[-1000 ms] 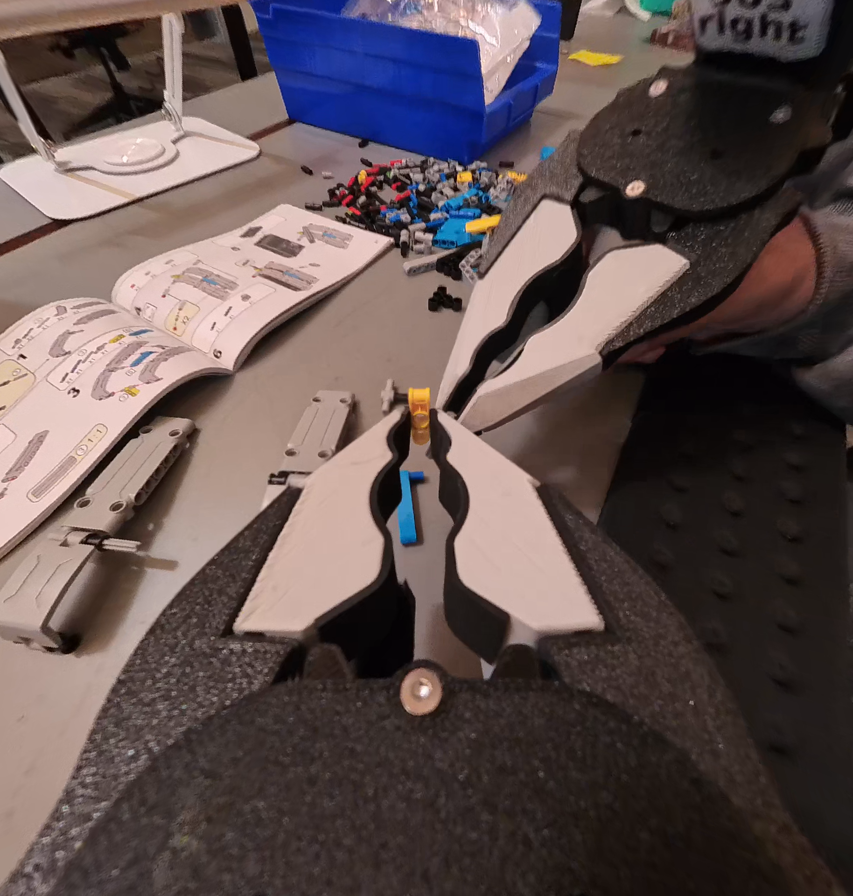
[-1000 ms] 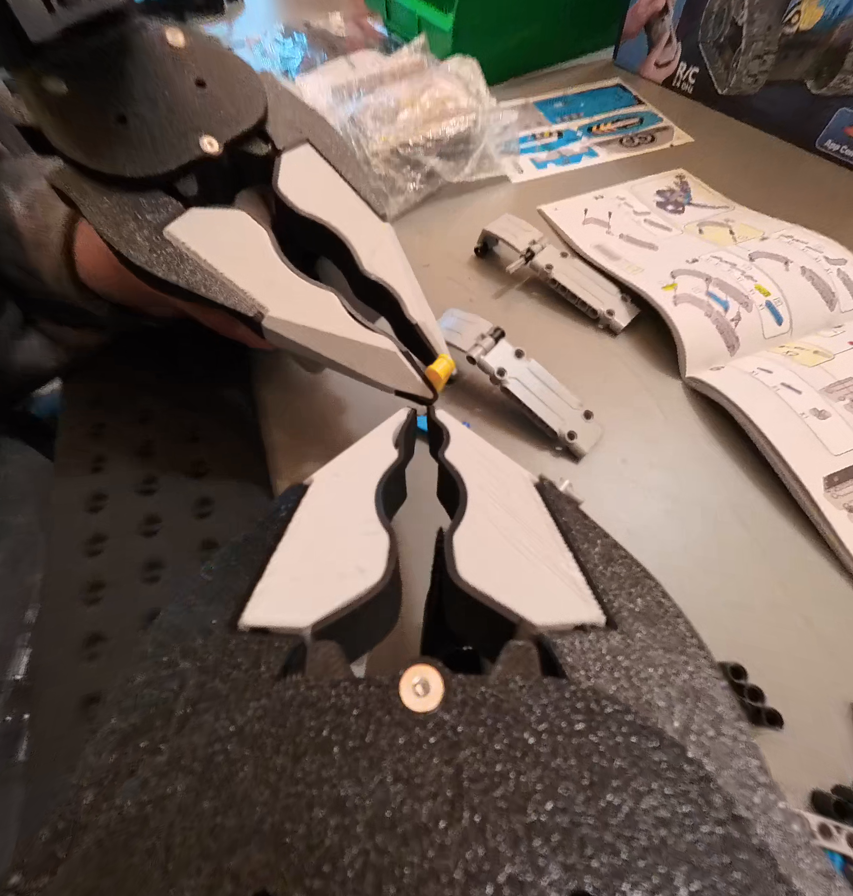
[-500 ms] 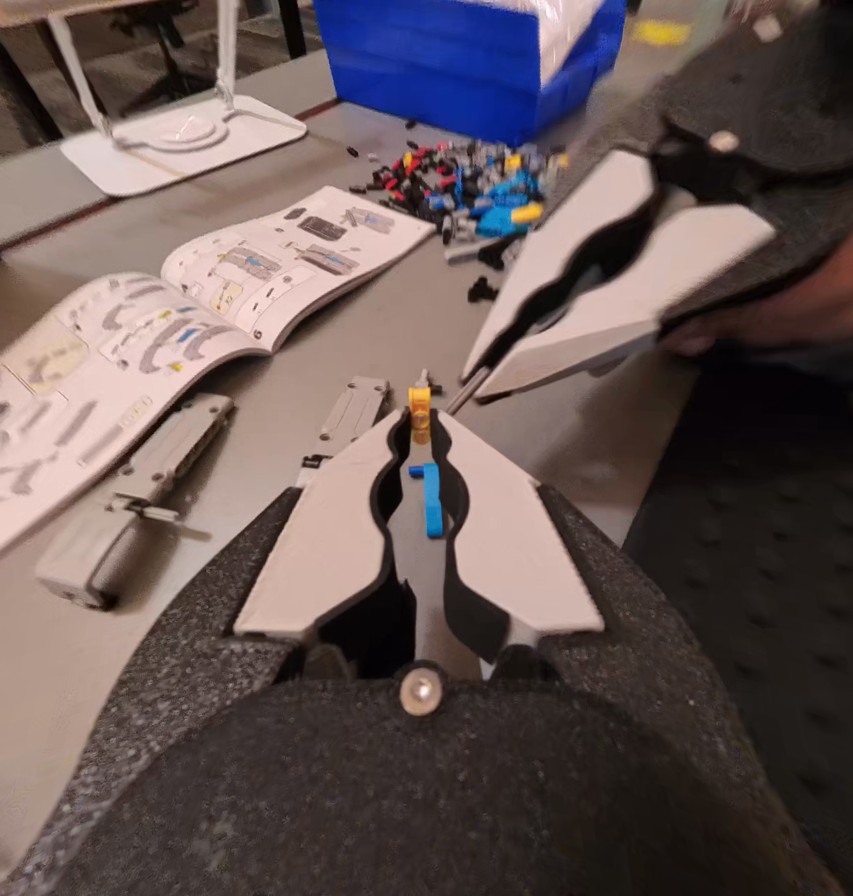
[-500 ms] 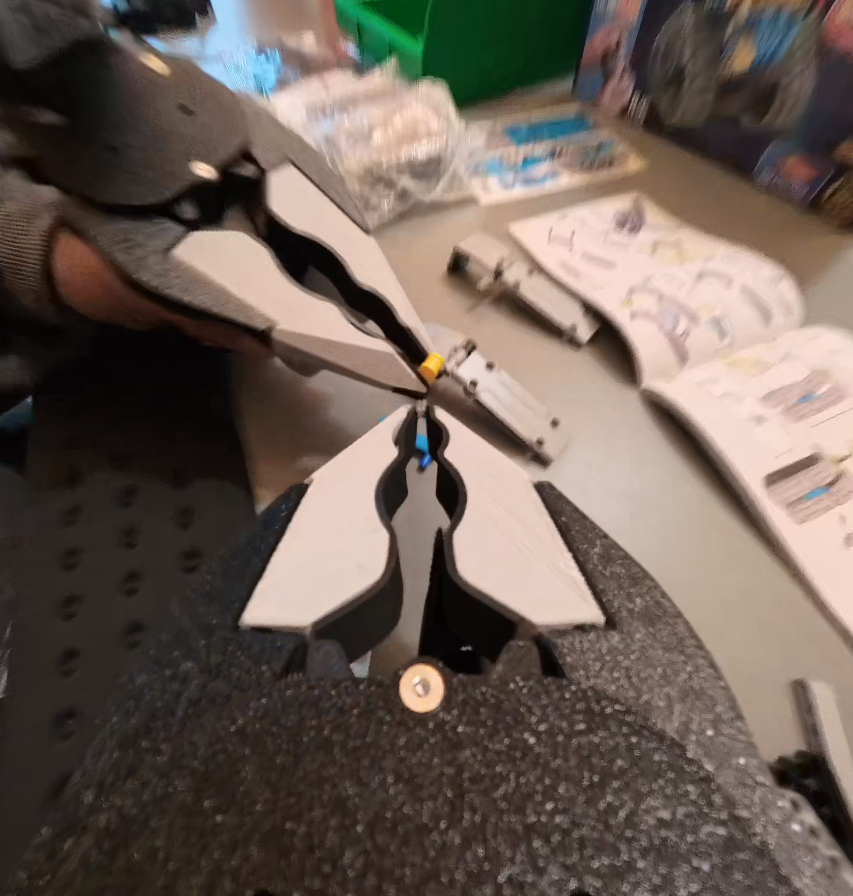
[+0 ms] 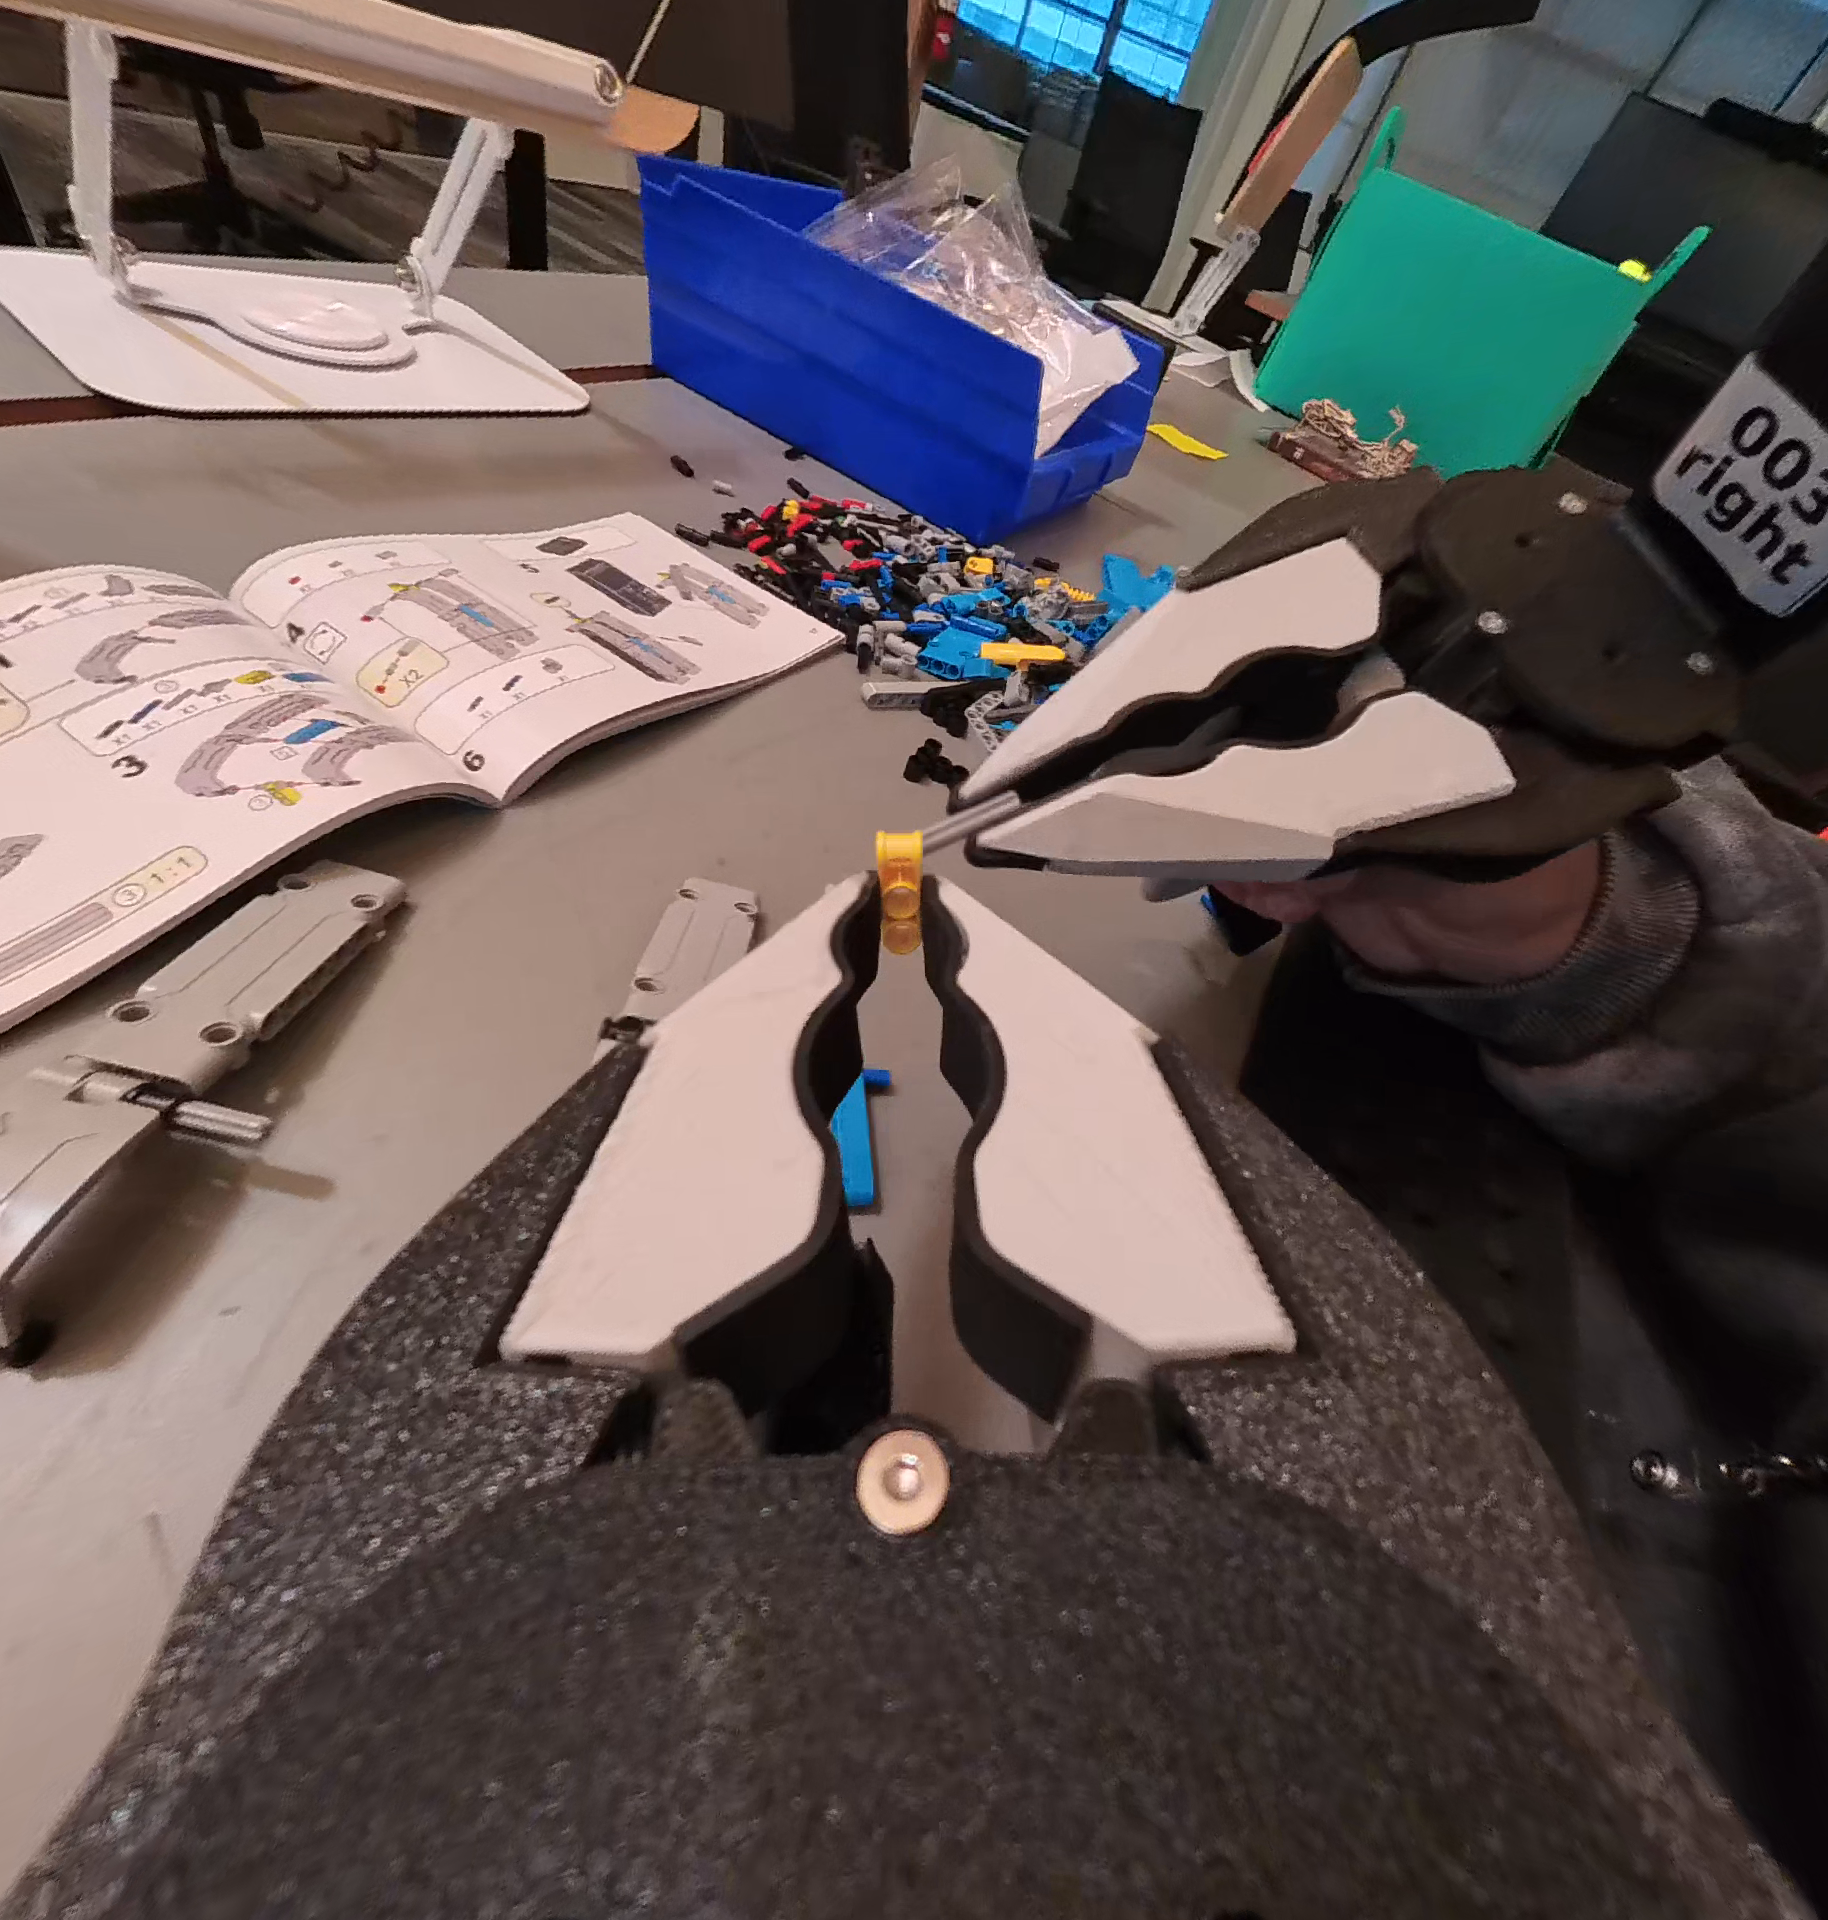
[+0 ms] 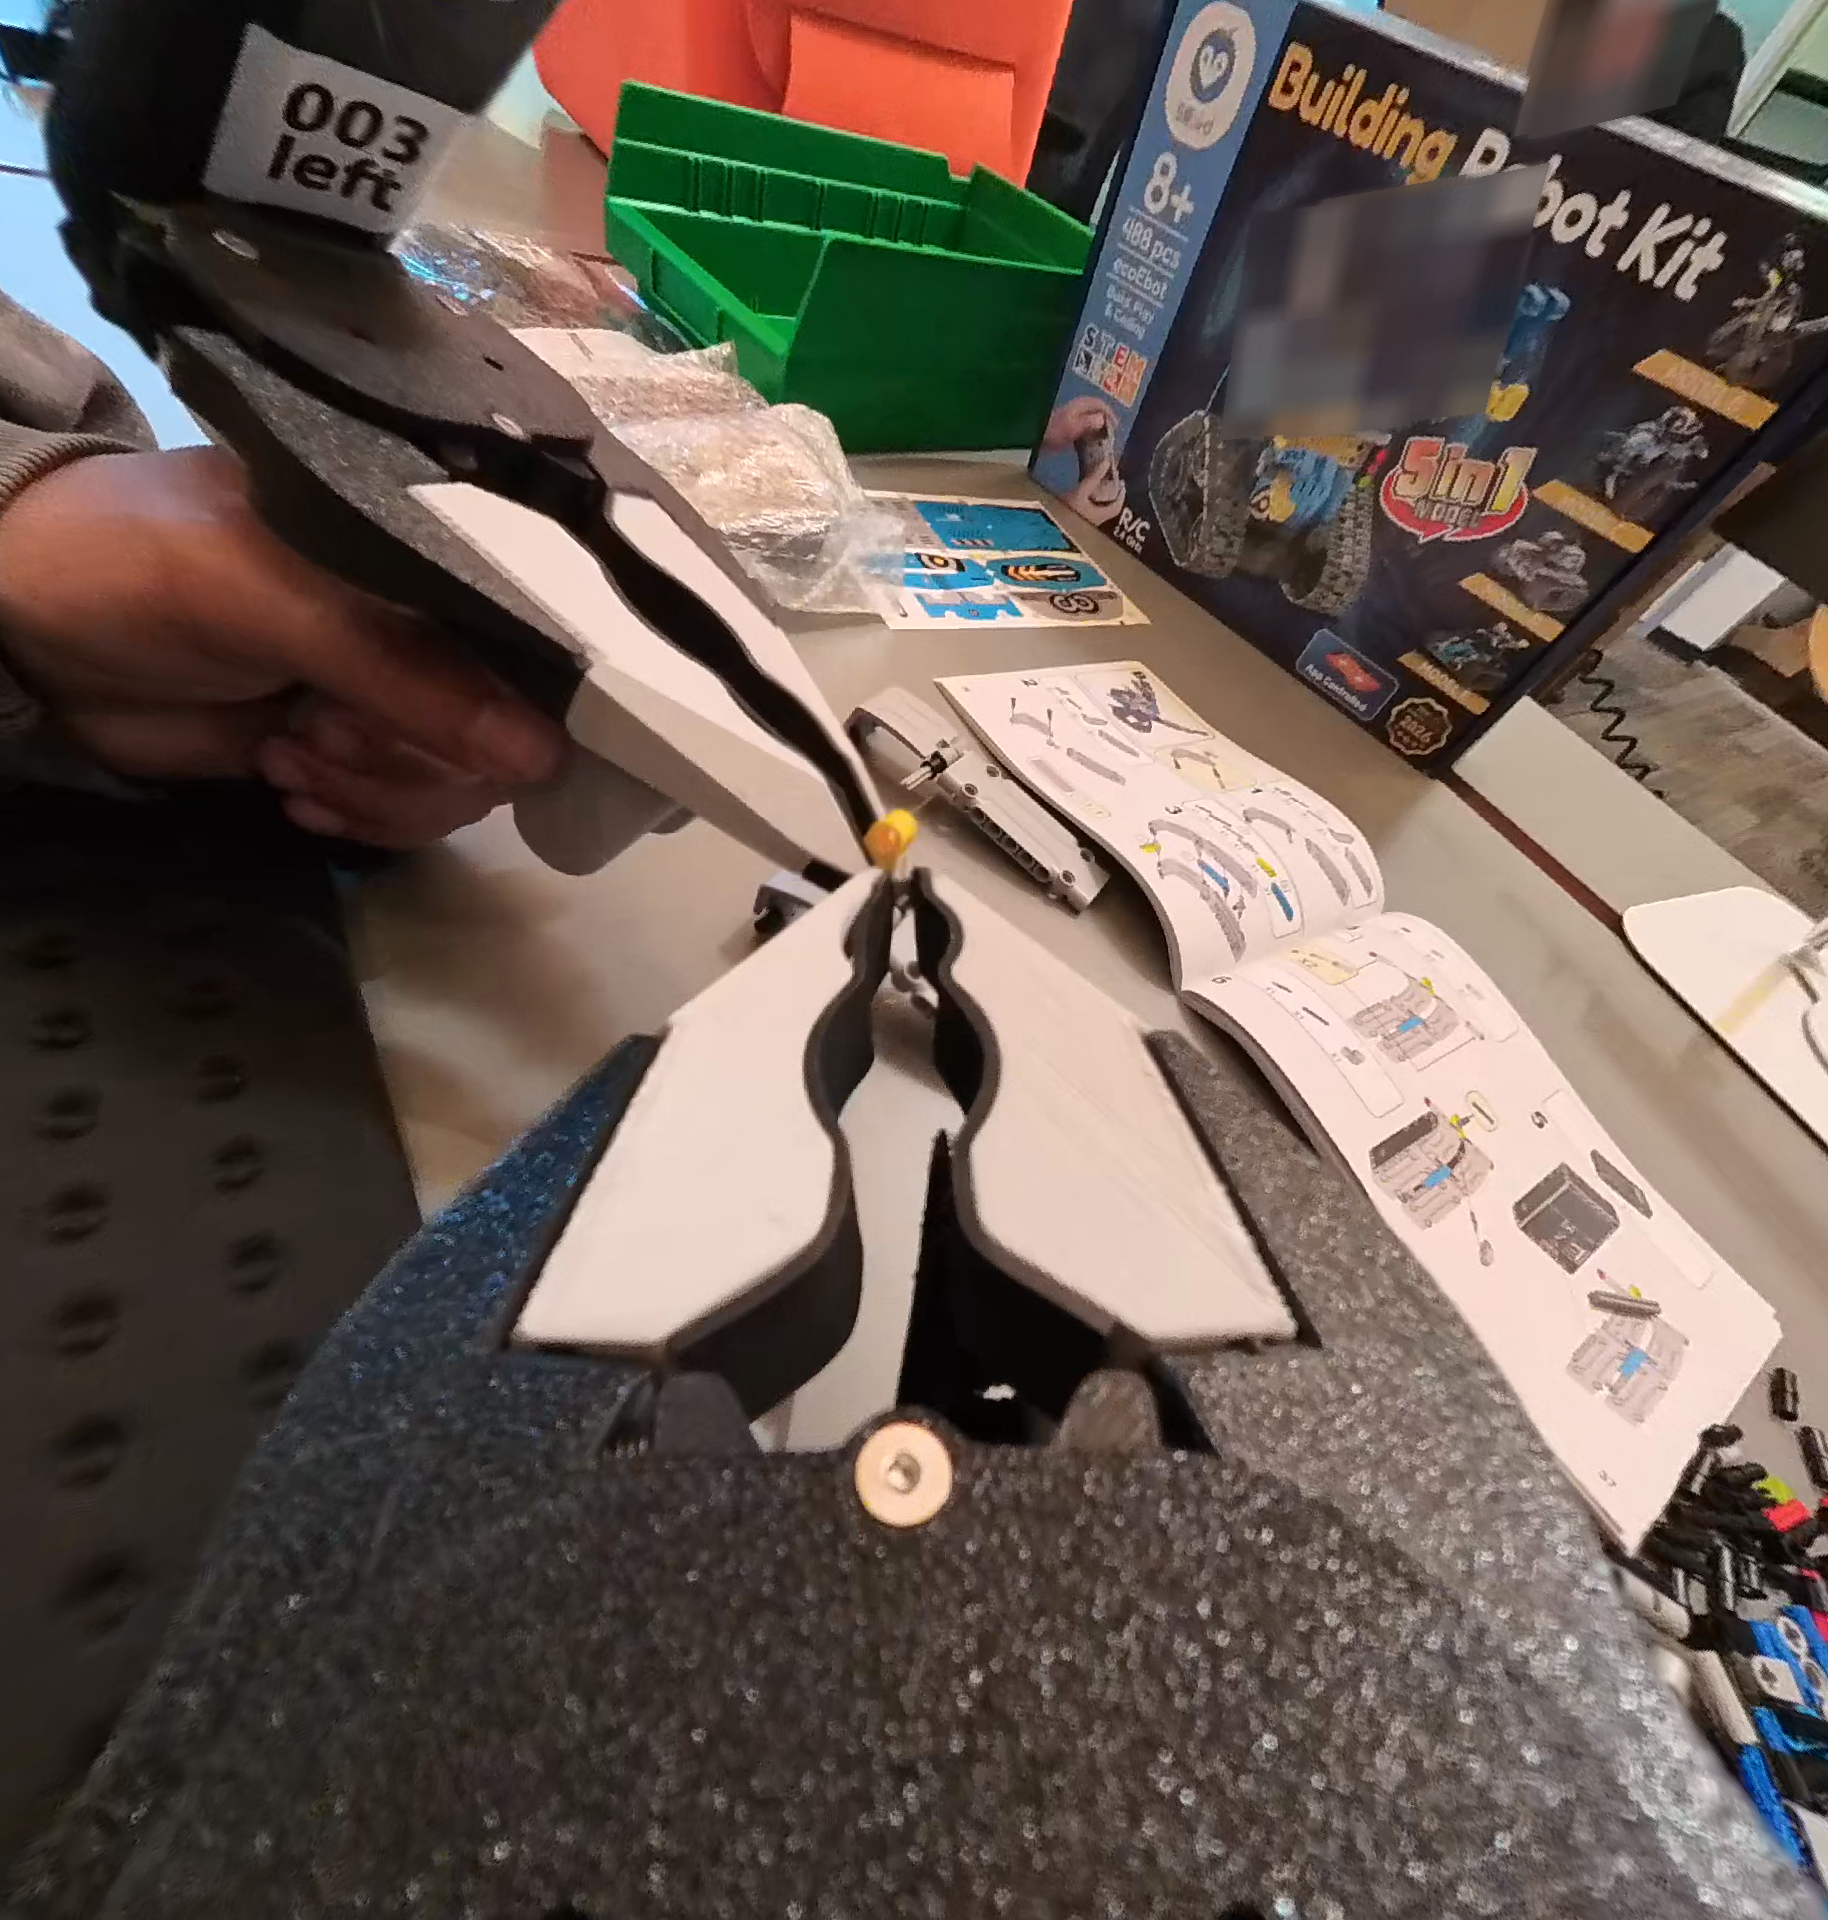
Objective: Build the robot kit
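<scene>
My left gripper [image 5: 899, 896] is shut on a small yellow connector [image 5: 898, 854], held upright above the grey table [image 5: 494, 935]. My right gripper [image 5: 977, 831] comes in from the right, shut on a thin grey axle [image 5: 949, 826]. The axle's free end meets the top hole of the connector. In the right wrist view my right gripper [image 6: 894, 891] is tip to tip with the left gripper [image 6: 860, 840], and the yellow connector [image 6: 889, 834] shows between them. A blue beam [image 5: 856, 1143] lies on the table under my left gripper's fingers.
Two grey beam assemblies [image 5: 214, 997] [image 5: 692, 951] lie left of the grippers, by an open instruction booklet [image 5: 370, 665]. A pile of small parts [image 5: 951, 613] sits before a blue bin [image 5: 868, 343]. A green bin [image 6: 837, 291], kit box [image 6: 1461, 364], lamp base [image 5: 266, 332] and black mat [image 5: 1668, 1351] surround them. My left and right fingertips are right by each other.
Both grippers have risen from the table and levelled out. The right gripper has swung round so its axle now touches the yellow connector's top hole.
</scene>
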A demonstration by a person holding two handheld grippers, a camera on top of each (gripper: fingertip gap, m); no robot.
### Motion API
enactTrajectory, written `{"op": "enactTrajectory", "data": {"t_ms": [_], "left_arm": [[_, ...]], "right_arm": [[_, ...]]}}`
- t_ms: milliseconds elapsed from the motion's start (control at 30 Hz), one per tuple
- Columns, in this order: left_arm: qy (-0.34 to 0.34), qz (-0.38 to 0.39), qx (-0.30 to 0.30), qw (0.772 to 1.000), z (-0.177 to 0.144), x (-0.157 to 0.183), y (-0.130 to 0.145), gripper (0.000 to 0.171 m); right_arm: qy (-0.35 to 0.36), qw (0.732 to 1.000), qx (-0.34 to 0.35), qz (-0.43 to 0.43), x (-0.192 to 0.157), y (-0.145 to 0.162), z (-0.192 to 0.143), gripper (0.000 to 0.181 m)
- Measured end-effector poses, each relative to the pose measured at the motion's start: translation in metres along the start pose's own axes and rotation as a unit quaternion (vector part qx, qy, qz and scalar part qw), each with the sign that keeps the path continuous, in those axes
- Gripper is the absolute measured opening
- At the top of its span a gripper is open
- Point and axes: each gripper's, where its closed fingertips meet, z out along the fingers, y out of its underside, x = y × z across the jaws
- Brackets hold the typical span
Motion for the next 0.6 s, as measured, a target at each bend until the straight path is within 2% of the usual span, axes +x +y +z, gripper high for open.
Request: {"op": "enactTrajectory", "data": {"t_ms": [367,600], "left_arm": [[-0.005,-0.016,-0.005,1.000,0.0020,-0.0037,0.0016,0.006],[-0.010,-0.029,0.003,1.000,0.0049,-0.0043,-0.0016,0.006]], "right_arm": [[0.012,1.000,0.001,-0.023,-0.0029,-0.0035,0.0025,0.002],[0.061,0.995,-0.012,-0.079,0.0013,-0.0047,0.0028,0.002]]}}
